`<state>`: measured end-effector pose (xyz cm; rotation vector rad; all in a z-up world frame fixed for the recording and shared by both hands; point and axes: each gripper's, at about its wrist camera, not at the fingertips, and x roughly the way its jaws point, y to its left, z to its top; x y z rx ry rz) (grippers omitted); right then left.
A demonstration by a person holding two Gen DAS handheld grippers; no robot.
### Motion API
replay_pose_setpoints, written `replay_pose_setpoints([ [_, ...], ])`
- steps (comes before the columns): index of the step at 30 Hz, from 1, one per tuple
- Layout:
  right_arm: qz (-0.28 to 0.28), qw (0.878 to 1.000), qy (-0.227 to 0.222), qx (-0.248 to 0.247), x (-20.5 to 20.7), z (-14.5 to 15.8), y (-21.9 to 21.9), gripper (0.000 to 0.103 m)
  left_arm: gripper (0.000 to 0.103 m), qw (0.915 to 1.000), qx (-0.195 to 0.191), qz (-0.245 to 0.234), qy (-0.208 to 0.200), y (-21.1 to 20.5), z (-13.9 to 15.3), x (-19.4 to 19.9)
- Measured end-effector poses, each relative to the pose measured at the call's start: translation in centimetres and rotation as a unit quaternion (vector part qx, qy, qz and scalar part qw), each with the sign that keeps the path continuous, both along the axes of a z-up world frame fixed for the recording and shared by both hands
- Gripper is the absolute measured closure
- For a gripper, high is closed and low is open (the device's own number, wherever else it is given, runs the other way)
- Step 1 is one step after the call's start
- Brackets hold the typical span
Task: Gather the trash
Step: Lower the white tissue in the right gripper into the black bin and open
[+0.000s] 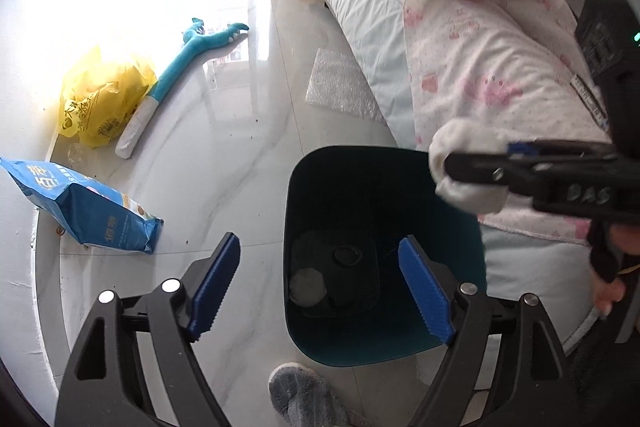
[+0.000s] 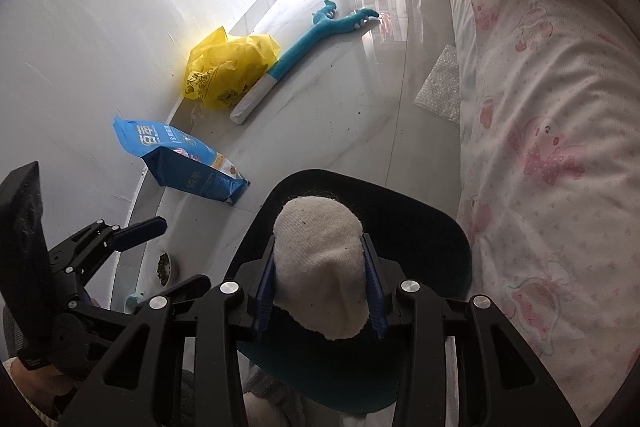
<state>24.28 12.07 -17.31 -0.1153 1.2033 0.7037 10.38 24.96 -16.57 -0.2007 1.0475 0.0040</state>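
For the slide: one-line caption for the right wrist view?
Right tongs shut on a white sock, held above the open teal bin beside the bed.

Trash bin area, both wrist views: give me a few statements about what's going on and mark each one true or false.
1. The right gripper is clamped on a white sock. True.
2. The left gripper is closed on a crumpled wad. False: its jaws stand open with nothing between them, over the dark teal bin.
3. The bin is empty. False: a greyish wad and other dark items lie at its bottom.
4. A yellow plastic bag lies on the floor by the wall. True.
5. The blue pouch is inside the bin. False: it lies on the floor beside the wall.
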Motion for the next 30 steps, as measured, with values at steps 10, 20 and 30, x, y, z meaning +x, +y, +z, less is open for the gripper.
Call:
replay_pose_setpoints([
  [10, -0.004, 0.998, 0.029, -0.048, -0.2, -3.7, 1.4, 0.062, 0.017, 0.9965, 0.012, -0.003, -0.083, 0.3, 3.9, -1.5],
  [20, -0.017, 0.997, 0.021, -0.071, -0.6, -3.4, 1.1, 0.044, 0.017, 0.9854, 0.017, -0.007, -0.169, -0.3, 9.5, -3.0],
  [30, -0.021, 0.999, -0.030, -0.041, -1.3, 0.9, -0.3, 0.039, 0.010, 0.9659, 0.021, -0.027, -0.257, -3.9, 15.6, -3.7],
])
